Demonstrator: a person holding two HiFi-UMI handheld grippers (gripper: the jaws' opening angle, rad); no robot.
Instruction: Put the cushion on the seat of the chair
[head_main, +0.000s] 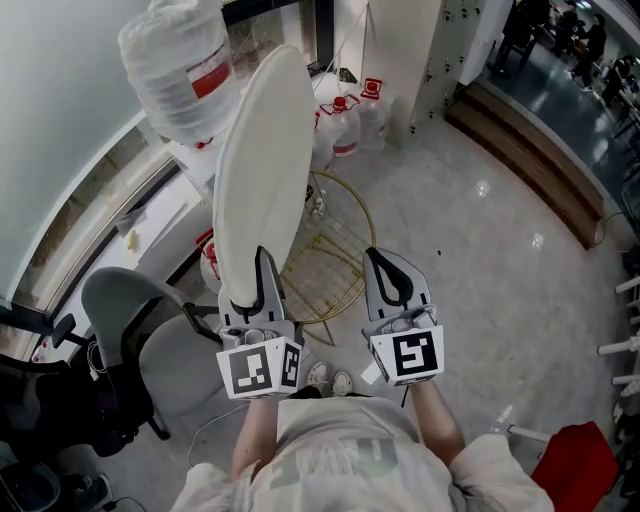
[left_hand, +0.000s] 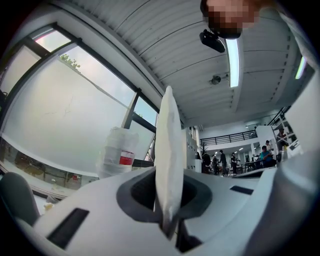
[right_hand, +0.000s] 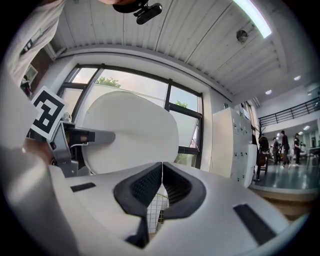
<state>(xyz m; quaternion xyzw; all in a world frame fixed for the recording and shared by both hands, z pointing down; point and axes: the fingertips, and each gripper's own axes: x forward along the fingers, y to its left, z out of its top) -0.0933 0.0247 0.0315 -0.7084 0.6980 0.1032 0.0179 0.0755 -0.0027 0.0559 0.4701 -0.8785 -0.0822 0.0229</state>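
- Cushion (head_main: 262, 170) location: it is a pale round pad standing on edge. It rises toward 12 o'clock from your left tool (head_main: 262, 256), well above the floor and not yet on any seat.
- Left tool: in the left gripper view its jaws are closed almost fully on the cushion's lower rim (left_hand: 169, 150), and the fabric is squashed thin between the pads.
- Right tool (head_main: 376, 262): the right gripper view shows its jaws (right_hand: 161, 185) pressed together with nothing between them. The cushion's broad face (right_hand: 130, 132) lies at its 10 o'clock, apart from it.
- Handling: the pad looks light and soft-skinned, since one rim pinch carries it. It stays flat when upright, so it probably has a fairly firm foam core.
- Expect it to flop or swing as you tip it flat.
- Where to hold: I would keep the rim pinch and, if it wobbles, take the opposite rim with your right tool. Do not grab the flat face.
- Chairs: a gold wire chair (head_main: 335, 215) stands on the floor at 12 o'clock between your tools. A grey office chair (head_main: 150, 350) sits at 8 o'clock. The wire chair looks the likelier target, though I cannot be sure.
- Writing: the wrapped water bottle (head_main: 180, 65) at 11 o'clock has a red label, but its print is unreadable.
- The marker cubes (head_main: 262, 368) carry only black-and-white square patterns.
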